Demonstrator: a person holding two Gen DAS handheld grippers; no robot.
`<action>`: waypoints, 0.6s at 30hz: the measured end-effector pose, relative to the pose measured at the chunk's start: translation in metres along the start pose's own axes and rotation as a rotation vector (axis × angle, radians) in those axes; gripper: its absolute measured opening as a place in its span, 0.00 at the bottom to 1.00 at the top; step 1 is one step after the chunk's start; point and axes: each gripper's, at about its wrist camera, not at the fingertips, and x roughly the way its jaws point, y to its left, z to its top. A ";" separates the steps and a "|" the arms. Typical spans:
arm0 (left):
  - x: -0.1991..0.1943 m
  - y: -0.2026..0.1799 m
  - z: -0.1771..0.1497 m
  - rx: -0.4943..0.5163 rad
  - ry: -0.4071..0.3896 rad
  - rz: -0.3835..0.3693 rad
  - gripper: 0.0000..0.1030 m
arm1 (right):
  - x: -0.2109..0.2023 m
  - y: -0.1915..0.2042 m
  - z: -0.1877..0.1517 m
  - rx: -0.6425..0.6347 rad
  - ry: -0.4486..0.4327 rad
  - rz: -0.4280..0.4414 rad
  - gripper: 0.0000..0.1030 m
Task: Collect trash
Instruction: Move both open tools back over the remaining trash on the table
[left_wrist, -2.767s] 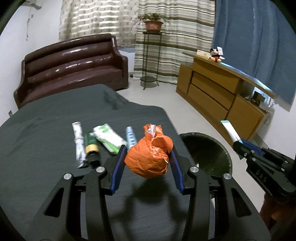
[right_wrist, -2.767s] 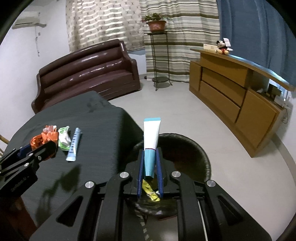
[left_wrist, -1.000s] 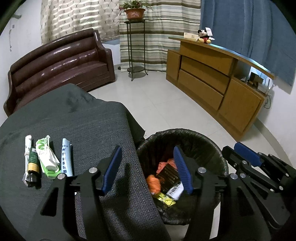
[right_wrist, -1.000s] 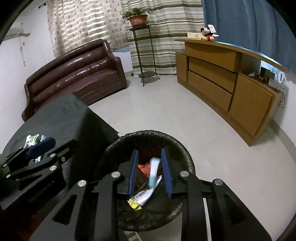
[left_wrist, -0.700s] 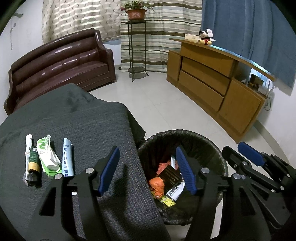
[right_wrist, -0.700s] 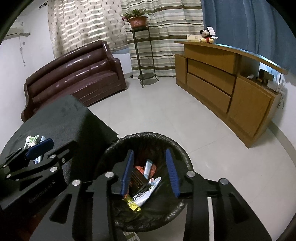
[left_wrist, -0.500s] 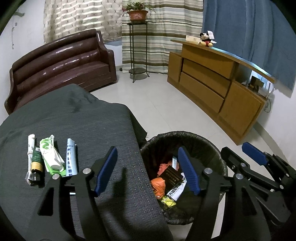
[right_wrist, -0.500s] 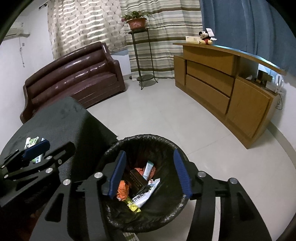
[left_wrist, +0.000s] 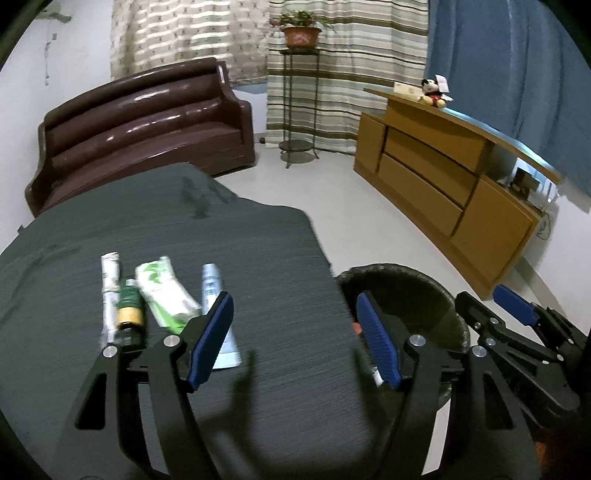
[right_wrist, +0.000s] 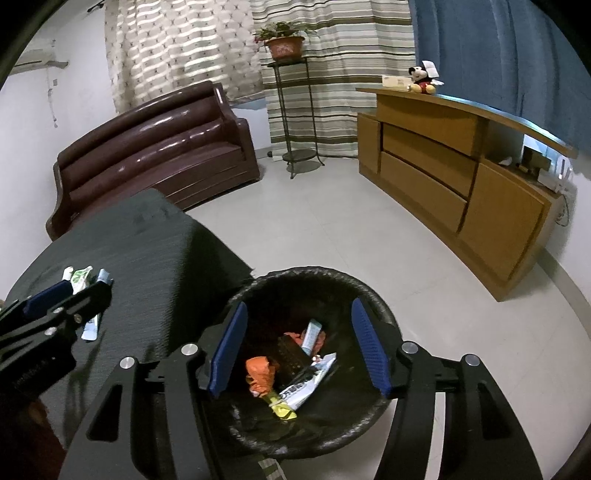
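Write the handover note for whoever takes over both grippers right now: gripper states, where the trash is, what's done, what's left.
Left gripper: open, nothing between its fingers, above the dark-clothed table, beside the remaining trash.
Right gripper: jaws opening, nothing between them, over the trash bin.
Done: the bin holds the orange bag, a teal-capped tube, a dark packet and some wrappers.
Left on the table, side by side: white tube, green-and-gold bottle, green-and-white packet, light blue tube.
Next, probably: left takes the blue tube, the nearest to it.
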 end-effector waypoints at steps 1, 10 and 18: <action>-0.002 0.004 0.000 -0.005 0.000 0.005 0.66 | 0.000 0.002 0.000 -0.005 0.000 0.003 0.56; -0.019 0.062 -0.009 -0.081 0.002 0.082 0.66 | -0.003 0.032 -0.003 -0.045 0.004 0.045 0.56; -0.029 0.102 -0.018 -0.124 0.006 0.138 0.66 | -0.002 0.068 -0.004 -0.083 0.014 0.095 0.57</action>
